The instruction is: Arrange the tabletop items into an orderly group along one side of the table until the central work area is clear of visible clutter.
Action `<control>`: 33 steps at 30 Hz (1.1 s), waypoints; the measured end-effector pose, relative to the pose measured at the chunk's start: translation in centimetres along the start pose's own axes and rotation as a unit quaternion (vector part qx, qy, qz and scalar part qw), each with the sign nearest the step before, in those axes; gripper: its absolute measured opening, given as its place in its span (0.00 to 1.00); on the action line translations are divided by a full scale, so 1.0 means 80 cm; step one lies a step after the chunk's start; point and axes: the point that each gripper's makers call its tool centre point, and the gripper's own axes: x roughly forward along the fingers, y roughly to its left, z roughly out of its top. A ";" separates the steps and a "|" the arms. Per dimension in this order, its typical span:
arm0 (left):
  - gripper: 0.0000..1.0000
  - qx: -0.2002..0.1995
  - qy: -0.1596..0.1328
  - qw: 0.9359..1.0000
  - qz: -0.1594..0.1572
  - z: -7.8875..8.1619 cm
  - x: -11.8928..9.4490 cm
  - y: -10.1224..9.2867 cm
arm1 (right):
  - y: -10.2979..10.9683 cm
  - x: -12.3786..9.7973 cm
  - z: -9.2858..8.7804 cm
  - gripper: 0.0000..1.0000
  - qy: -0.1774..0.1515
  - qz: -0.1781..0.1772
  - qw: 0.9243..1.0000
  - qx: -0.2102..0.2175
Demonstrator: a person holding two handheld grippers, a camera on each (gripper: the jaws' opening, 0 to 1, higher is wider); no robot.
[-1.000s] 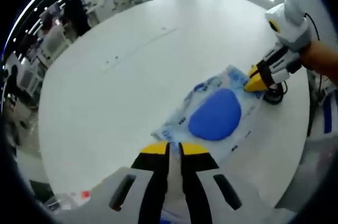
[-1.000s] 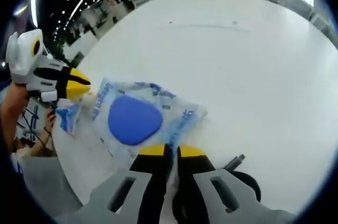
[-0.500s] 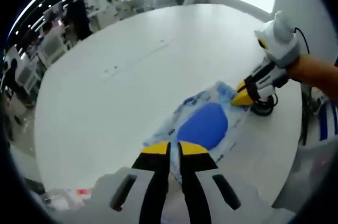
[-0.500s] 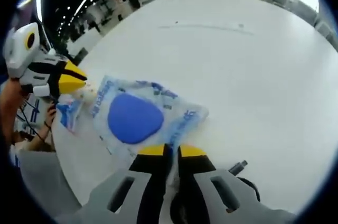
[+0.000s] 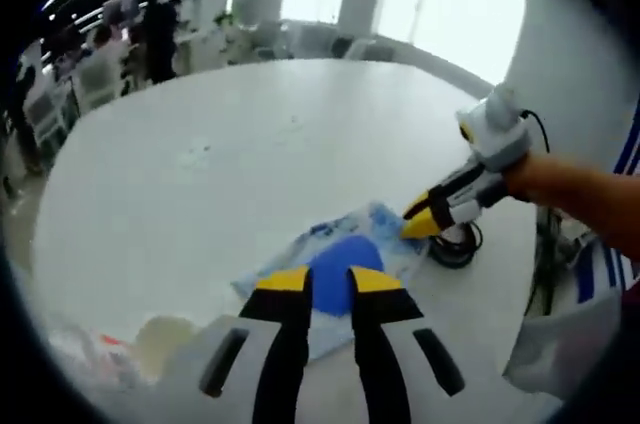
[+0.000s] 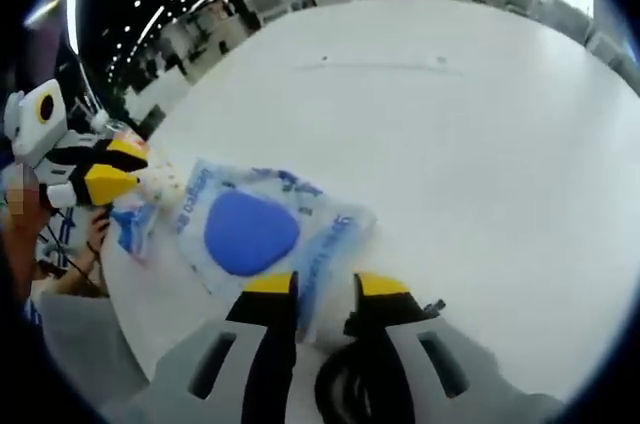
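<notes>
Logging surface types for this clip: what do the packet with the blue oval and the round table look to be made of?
The clear packet with a blue oval inside looks like thin glossy plastic film: see-through, wrinkled, printed edges. The round white table looks like smooth matte laminate, though its core can't be told.

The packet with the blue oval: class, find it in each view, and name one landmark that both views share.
Left gripper view: the packet lies low at centre, just past the jaws.
Right gripper view: the packet lies left of centre, above the jaws.
Shared landmark: the black coiled cable beside the packet.
</notes>
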 end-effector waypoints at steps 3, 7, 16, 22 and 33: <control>0.14 -0.017 -0.027 0.999 -0.017 0.006 -0.006 -0.008 | -0.003 -0.012 0.004 0.22 -0.012 -0.008 1.000 -0.020; 0.15 -0.014 -0.047 0.998 -0.027 0.006 -0.013 -0.014 | -0.007 -0.027 0.009 0.21 -0.035 -0.014 0.999 -0.033; 0.33 -0.024 -0.107 0.991 -0.071 0.019 -0.021 -0.040 | -0.010 -0.063 0.040 0.52 -0.127 -0.035 0.990 -0.054; 0.56 -0.019 -0.142 0.985 -0.092 0.028 -0.025 -0.055 | -0.008 -0.083 0.042 0.66 -0.156 -0.032 0.986 -0.052; 0.92 0.009 -0.103 0.989 -0.107 0.009 -0.010 -0.088 | -0.007 -0.112 0.031 0.94 -0.183 -0.042 0.980 -0.066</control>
